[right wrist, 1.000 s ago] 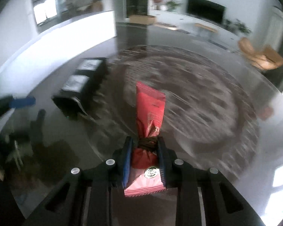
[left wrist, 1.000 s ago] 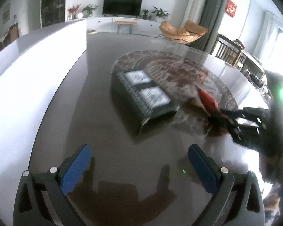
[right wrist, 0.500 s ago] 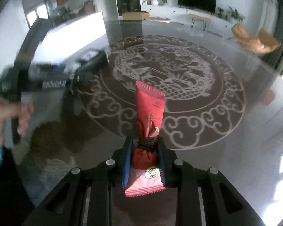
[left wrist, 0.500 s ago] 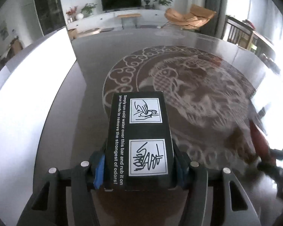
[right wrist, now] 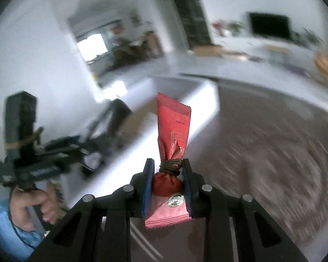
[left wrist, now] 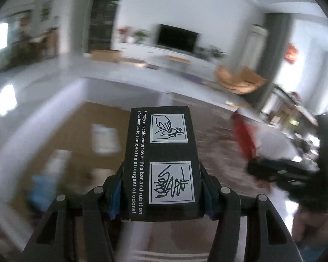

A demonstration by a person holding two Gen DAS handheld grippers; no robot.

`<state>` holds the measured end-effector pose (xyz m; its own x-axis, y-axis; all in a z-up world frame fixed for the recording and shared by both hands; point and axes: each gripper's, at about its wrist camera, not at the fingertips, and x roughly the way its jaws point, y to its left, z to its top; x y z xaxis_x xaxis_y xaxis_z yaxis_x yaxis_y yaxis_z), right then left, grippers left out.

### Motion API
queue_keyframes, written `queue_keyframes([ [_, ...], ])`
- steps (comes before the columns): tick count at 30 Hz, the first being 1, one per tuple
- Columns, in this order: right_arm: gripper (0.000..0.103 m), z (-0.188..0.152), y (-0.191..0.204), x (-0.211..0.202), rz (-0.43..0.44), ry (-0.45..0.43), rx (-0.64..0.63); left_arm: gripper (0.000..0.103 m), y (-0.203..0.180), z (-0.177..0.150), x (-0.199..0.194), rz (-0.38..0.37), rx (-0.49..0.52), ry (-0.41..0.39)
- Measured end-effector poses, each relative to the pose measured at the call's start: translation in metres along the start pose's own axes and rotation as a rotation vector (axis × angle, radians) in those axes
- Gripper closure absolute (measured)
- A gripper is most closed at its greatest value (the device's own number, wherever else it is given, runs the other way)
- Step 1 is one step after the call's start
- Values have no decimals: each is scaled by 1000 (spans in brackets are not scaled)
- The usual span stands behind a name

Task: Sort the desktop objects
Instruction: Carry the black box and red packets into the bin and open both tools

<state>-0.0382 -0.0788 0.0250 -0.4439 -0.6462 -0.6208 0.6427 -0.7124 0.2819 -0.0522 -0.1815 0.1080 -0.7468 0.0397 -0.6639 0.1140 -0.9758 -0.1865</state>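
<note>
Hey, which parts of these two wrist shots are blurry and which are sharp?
Left wrist view: the black box in the left gripper is sharp, room smeared. Right wrist view: the red packet in the right gripper is sharp, background streaked.

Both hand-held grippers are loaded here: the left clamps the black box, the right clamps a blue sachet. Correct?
Not quite: the right hand-held gripper clamps a red sachet, not blue, per the right wrist view. The left hand-held gripper does clamp the black box.
</note>
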Motion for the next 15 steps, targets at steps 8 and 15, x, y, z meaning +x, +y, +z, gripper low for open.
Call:
queue_keyframes([
  [8, 77, 42, 124, 130, 72, 101, -169, 45, 111, -33, 23, 211, -109, 163],
  [15, 19, 23, 129, 186, -55, 212, -184, 19, 110, -49, 17, 258, -134, 116],
])
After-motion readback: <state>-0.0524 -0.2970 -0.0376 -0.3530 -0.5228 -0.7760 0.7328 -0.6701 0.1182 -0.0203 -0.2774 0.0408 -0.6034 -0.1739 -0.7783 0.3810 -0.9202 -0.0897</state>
